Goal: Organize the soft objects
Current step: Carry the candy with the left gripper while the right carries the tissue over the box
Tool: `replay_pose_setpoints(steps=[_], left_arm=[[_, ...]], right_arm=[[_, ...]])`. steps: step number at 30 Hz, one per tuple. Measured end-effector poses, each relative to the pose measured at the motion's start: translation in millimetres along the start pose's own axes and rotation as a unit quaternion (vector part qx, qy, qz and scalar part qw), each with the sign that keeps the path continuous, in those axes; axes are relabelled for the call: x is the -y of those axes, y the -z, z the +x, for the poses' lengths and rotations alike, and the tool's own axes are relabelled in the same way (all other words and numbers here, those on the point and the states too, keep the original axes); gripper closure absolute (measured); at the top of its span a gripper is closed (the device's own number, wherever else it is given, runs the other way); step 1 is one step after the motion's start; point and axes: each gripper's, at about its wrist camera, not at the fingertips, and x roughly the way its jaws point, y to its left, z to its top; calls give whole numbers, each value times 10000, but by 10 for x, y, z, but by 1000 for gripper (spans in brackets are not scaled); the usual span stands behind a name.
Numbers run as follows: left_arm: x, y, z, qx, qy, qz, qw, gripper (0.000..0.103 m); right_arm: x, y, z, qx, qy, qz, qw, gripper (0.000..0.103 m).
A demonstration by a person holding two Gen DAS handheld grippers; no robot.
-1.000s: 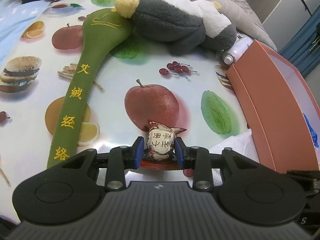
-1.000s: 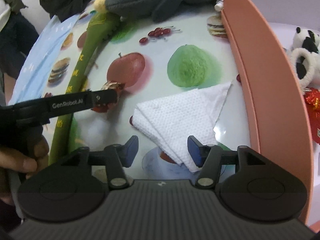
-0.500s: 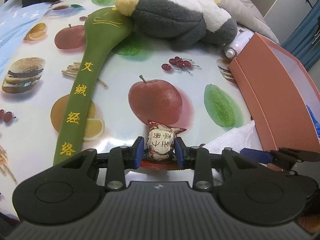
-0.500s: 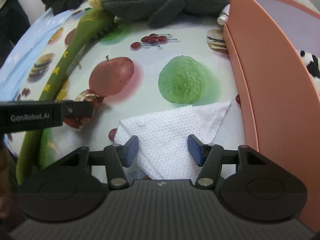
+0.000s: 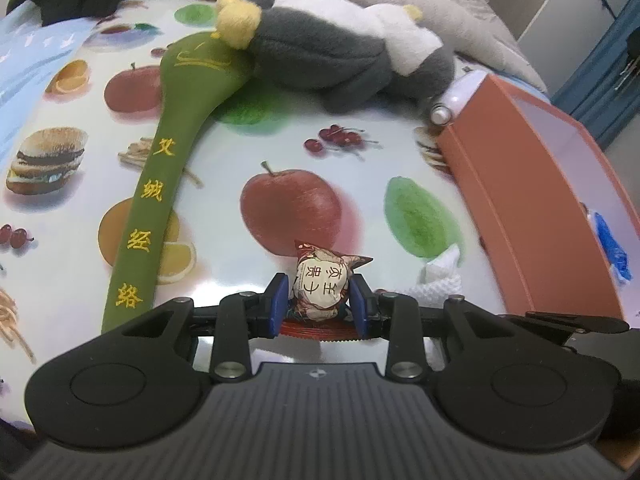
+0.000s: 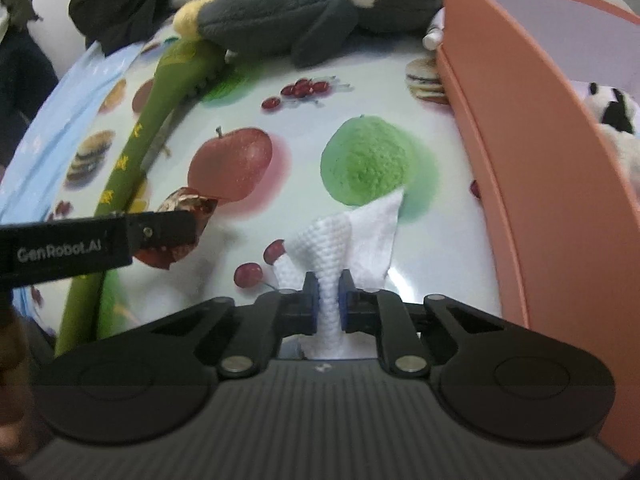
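White dimpled paper cloth (image 6: 356, 236), just left of orange box (image 6: 516, 168), bunches as right gripper (image 6: 328, 300) jaws close on it. Left gripper (image 5: 318, 300) pinches foil snack packet (image 5: 318, 284). Lift slow, clear box wall w/o snagging.

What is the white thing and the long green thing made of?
The white cloth looks like soft, dimpled paper or thin fabric: it bunches and creases where the closing right gripper pinches it. The long green pad looks like matte stitched fabric with yellow embroidered characters, probably stuffed.
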Motion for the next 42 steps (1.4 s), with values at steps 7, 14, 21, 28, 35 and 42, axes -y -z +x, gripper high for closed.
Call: replay_pose_setpoints(steps=[7,14,21,28,35,42], left_arm=[[194,7,-317,237,187,191,9994,64],[398,2,-616,474,378,365,9975,64],[609,-10,-897,686,633,552,9941,64],[961,-42,-1049,815,949,811,9888,64],[1451,-72,-966,732,1302,1146,9821,64],[1936,-175,-704,517,1550,1446,9759,64]], right_arm=[[-45,-11,-499,401,-90,31,9992,89],[-69,-10,-949,800,-81,2,9968,89],[46,9,-1373,1219,23,182,9924,89],[300,99,-1698,1521,247,495,9868,89],[774,232,-1925,1608,613,972,9803,89],[1312,227,-2007,1595,952,1423,9722,89]])
